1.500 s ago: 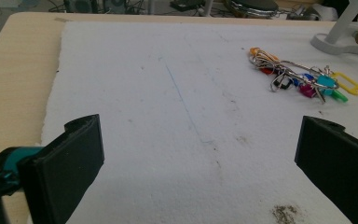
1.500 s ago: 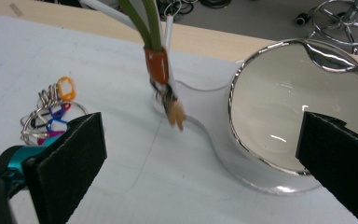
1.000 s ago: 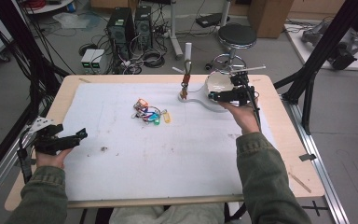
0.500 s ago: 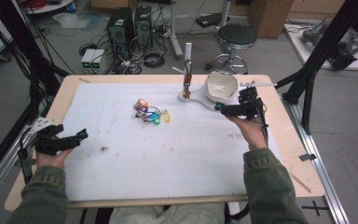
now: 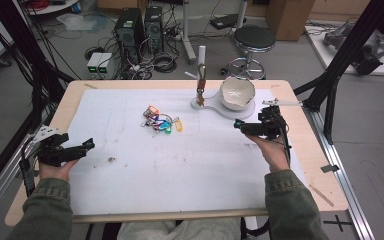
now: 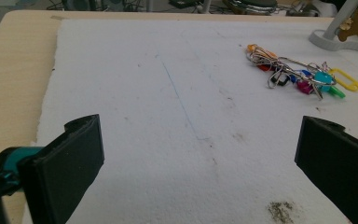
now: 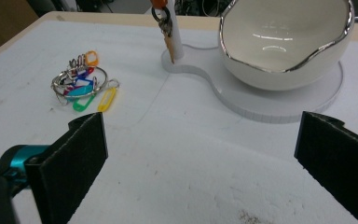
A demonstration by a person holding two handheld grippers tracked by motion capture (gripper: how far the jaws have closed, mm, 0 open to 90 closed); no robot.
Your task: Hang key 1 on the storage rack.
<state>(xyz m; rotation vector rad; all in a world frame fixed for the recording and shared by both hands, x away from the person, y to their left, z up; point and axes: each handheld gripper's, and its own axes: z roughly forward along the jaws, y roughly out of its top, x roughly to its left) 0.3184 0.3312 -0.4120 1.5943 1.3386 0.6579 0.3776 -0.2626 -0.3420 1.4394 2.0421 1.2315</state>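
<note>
White foam sheet [image 5: 180,165] covers most of a wooden table [image 5: 70,97], where a person seated at the near edge holds a two-jaw gripper in each hand. The left gripper [image 5: 82,147] hovers low over the sheet's left edge, its jaws spread wide with nothing between them; in its own view the gap frames bare sheet and a dark smudge [image 6: 279,211]. The right gripper [image 5: 240,125] is held at the right side of the sheet, just in front of a white stand [image 5: 215,106], its jaws likewise wide apart and gripping nothing. A white bowl [image 5: 237,93] with a wavy silver rim sits on the stand's round base, and a post [image 5: 201,75] at the stand's other end carries a hanging key. A bunch of keys [image 5: 161,120] with coloured tags lies on the sheet left of the stand, well apart from both grippers.
</note>
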